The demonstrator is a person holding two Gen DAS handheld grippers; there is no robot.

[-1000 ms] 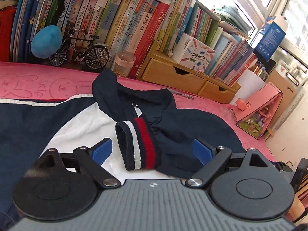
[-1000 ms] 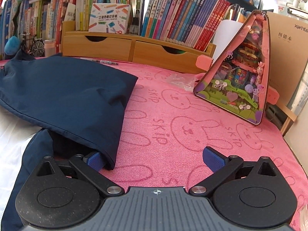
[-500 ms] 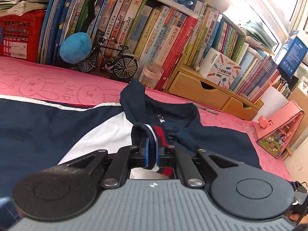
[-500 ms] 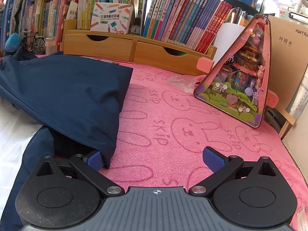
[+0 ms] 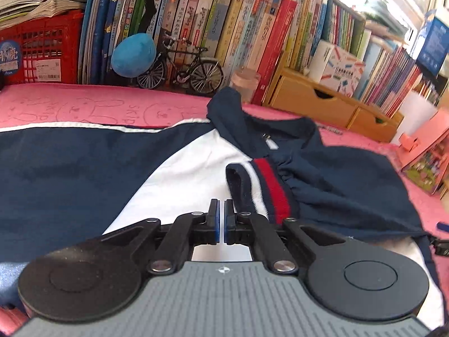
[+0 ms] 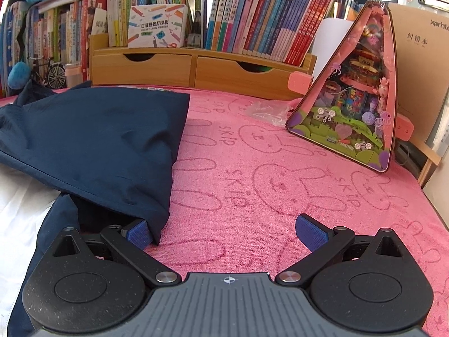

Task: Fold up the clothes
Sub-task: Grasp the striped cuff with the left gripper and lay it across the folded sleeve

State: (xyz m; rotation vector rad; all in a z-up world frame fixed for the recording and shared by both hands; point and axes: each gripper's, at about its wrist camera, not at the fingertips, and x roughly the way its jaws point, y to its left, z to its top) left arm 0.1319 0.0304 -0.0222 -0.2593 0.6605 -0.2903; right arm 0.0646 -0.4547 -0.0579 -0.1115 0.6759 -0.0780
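Observation:
A navy and white jacket (image 5: pixel 196 174) lies spread on the pink towel (image 5: pixel 84 109). One sleeve is folded over its chest, ending in a navy, white and red striped cuff (image 5: pixel 266 191). My left gripper (image 5: pixel 220 219) is shut just left of that cuff. Only a thin pale slit shows between the pads, and the cuff's navy edge lies against the right finger. In the right wrist view the navy fabric (image 6: pixel 98 140) covers the left side. My right gripper (image 6: pixel 223 230) stands open low over the towel (image 6: pixel 280 168), its left fingertip (image 6: pixel 137 231) tucked under the fabric's corner.
Along the back run rows of books (image 5: pixel 238 28), a red crate (image 5: pixel 42 53), a blue plush ball (image 5: pixel 133 54), a model bicycle (image 5: pixel 182 67) and wooden drawers (image 6: pixel 196 70). A pink triangular toy house (image 6: pixel 359 98) and a cardboard box (image 6: pixel 421 70) stand at the right.
The left jaws went from wide open to shut. Half a second ago the cuff stood between them; now it lies to their right. The right gripper has not moved.

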